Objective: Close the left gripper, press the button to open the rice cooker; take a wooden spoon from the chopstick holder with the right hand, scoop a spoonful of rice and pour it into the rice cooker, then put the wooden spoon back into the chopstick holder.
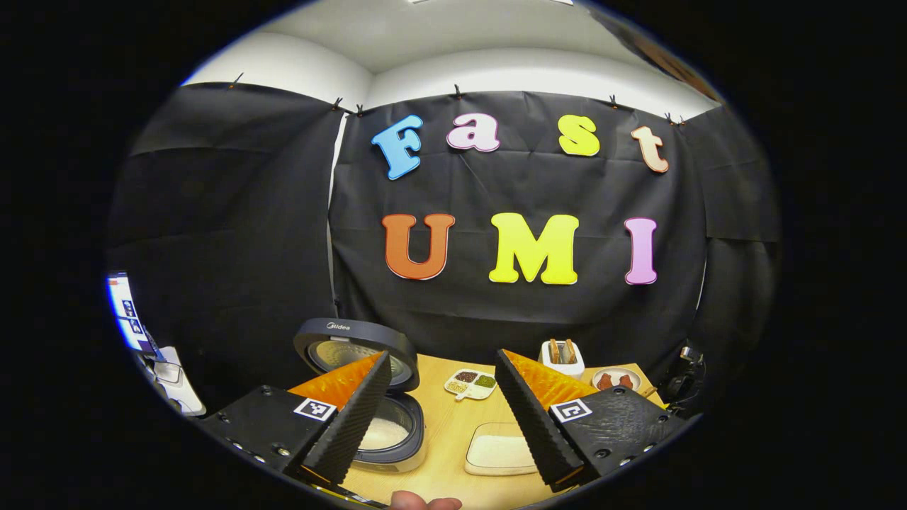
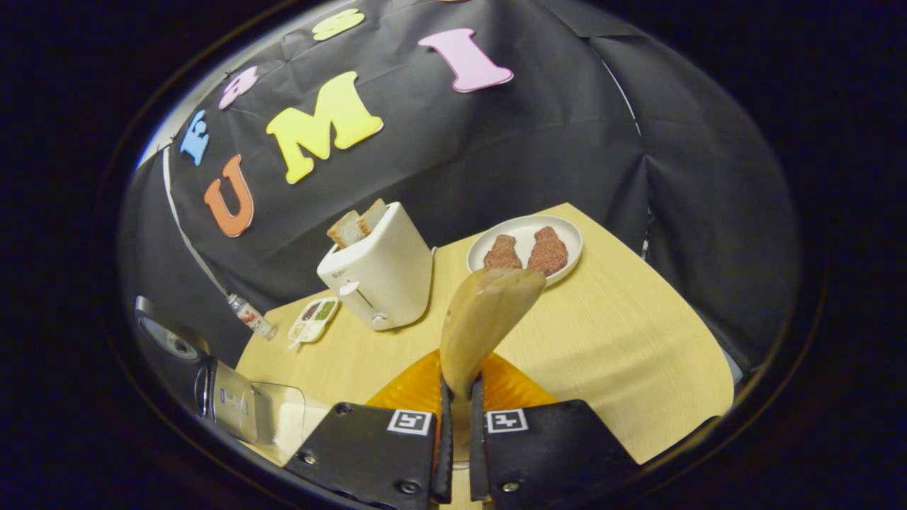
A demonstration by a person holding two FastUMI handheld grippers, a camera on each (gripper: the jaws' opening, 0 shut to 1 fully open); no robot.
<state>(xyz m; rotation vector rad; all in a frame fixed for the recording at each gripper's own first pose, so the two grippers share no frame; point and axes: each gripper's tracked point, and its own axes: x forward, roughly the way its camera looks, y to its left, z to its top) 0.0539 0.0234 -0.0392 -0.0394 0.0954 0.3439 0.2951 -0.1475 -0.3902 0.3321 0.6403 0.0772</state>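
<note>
Wooden spoon [image 2: 482,322] between right claw [image 2: 457,425] fingers

black cloth wall [image 1: 234,234], wooden table [image 2: 623,340] (pale)

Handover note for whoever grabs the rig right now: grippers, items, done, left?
Left gripper: open, holding nothing, above the table by the cooker.
Right gripper: shut on the wooden spoon, bowl raised toward the toaster and plate.
Rice cooker: lid up, white rice visible inside the pot.
Rice tray: between the left fingers, near the table's front.
Done: cooker opened, spoon taken.
Left: can't tell whether the scoop was poured; return the spoon to the holder.
</note>
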